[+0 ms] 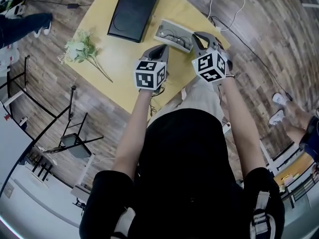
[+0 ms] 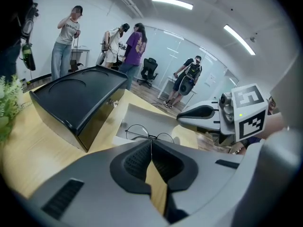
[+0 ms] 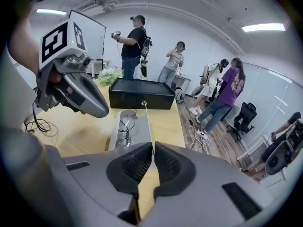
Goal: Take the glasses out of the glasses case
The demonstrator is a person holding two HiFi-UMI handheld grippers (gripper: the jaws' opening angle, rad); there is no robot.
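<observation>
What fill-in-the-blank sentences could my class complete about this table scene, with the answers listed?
The glasses lie ___ the open glasses case. The left tongs and the right tongs are both ___, holding nothing. The box near the case is ___ in colour. The flowers lie on the ___ table.
Missing words: inside; shut; black; yellow.

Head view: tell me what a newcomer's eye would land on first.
The black-and-white marker cubes stand out first, one on the left gripper and one on the right gripper. Both grippers are shut and empty near the yellow table's front edge. Just beyond them lies the open glasses case with the glasses inside, and a black box beside it.
</observation>
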